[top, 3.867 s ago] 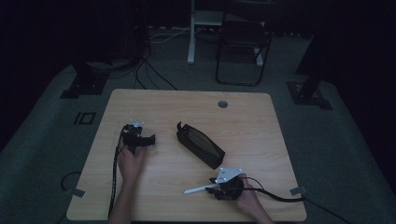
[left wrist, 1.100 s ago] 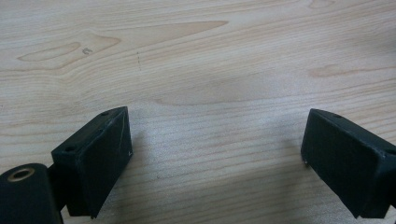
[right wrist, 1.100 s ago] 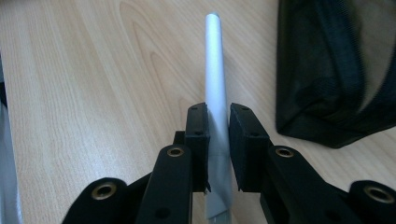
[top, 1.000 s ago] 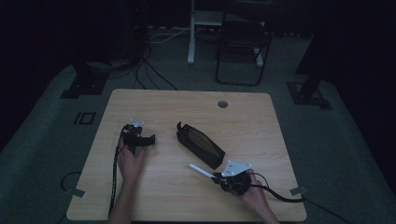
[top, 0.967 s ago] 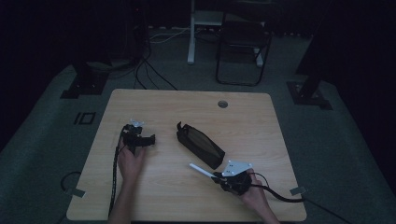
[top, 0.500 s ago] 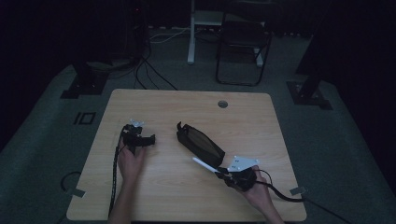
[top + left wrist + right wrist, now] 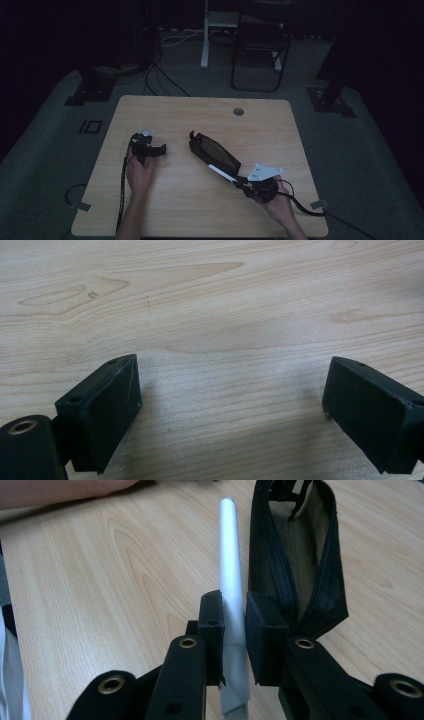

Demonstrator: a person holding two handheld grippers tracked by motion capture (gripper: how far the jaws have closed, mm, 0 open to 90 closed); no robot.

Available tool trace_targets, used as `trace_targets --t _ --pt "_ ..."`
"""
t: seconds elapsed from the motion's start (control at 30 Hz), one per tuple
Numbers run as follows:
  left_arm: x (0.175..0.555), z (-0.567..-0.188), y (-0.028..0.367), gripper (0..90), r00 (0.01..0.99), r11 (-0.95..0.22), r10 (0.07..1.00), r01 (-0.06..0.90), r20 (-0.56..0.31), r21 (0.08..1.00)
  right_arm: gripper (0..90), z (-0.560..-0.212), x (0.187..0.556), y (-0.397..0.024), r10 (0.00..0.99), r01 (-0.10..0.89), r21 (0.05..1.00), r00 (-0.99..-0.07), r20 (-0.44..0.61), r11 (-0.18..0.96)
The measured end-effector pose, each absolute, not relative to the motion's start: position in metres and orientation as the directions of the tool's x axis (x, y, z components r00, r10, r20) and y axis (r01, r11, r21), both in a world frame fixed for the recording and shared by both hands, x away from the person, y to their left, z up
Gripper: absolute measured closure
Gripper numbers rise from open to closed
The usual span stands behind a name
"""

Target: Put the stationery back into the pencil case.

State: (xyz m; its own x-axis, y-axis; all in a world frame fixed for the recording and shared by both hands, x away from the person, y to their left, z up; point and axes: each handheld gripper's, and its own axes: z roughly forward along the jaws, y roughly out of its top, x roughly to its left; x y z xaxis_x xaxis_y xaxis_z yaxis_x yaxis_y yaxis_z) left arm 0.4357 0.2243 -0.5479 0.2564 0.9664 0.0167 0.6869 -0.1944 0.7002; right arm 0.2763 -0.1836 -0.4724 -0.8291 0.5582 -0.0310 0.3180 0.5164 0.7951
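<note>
A black zip pouch (image 7: 215,152) lies open on the wooden table (image 7: 200,115), its mouth facing up. My right gripper (image 7: 240,182) is at the pouch's near end, shut on a slim silver-white pen (image 7: 221,173) that points along the pouch's left side. In the right gripper view the pen (image 7: 231,555) is pinched between the pads, my right gripper (image 7: 234,610) just left of the pouch (image 7: 305,545). My left gripper (image 7: 159,149) rests on the table left of the pouch. It stands open (image 7: 230,395) over bare wood.
A round cable hole (image 7: 238,111) is near the table's far edge. The person's left forearm (image 7: 60,492) lies across the table beyond the pen. A folding chair (image 7: 260,45) and stand bases are on the floor behind the table.
My right gripper has lifted the pen and carried it toward the pouch, and the pen has swung from pointing left to lying along the pouch. The left gripper stayed put.
</note>
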Motion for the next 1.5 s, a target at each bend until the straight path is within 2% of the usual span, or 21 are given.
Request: trace_targets --t 1.5 --pt "0.436 -0.548 0.224 9.1 0.256 -0.194 0.966 0.687 0.016 0.700 78.7 -0.439 0.292 -0.192 0.614 0.309 0.835 -0.788 -0.043 0.455"
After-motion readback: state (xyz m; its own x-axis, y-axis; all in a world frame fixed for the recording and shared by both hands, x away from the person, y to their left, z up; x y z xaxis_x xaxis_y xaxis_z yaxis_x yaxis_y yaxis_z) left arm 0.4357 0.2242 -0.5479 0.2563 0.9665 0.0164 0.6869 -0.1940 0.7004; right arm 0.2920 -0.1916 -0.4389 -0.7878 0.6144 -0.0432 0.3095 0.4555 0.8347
